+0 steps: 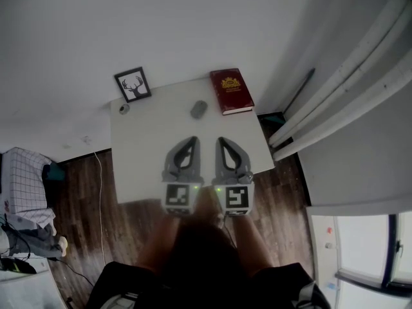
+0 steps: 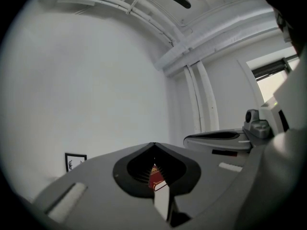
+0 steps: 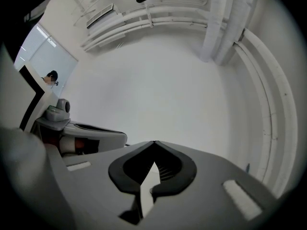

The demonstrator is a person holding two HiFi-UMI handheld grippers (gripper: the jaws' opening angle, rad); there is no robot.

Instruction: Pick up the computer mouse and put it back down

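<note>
Two grippers side by side over a white table, both with fingers pressed together, nothing held.
Dark wood floor around table; table's far edge against a pale wall. Left gripper and right gripper over table's near half, close together, tips pointing toward the wall. Left gripper view: tips meet at a point, only the pads' hollow behind them shows through, empty. Right gripper view: same, tips touching, empty. Red book flat at far right corner. Framed deer picture at far left corner, by the wall. Computer mouse, grey, on table's far half, just left of the book, ahead of both gripper tips and apart from them. Small round grey item near the frame, too small to identify.
</note>
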